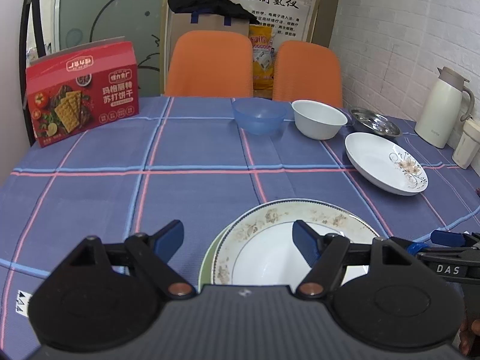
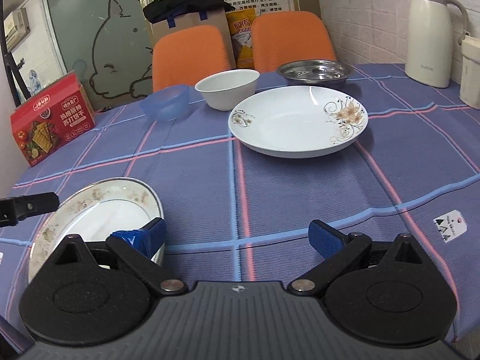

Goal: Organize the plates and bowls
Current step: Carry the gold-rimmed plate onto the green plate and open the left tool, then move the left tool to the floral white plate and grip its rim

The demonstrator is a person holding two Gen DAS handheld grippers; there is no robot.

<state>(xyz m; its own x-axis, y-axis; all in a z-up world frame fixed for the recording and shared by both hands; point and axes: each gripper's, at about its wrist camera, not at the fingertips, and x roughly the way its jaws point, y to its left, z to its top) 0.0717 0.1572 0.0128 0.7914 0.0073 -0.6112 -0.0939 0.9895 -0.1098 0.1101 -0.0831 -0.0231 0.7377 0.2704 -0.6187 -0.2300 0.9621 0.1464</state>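
A gold-patterned plate lies on a green-rimmed plate at the table's near edge; the stack also shows in the right wrist view. My left gripper is open above its left rim. My right gripper is open just right of the stack, its left finger over the rim. A white flowered plate lies mid-table. Behind it stand a blue bowl, a white bowl and a steel dish.
A red cracker box stands at the far left. A cream thermos jug and a cream container stand at the far right by the brick wall. Two orange chairs are behind the plaid-covered table.
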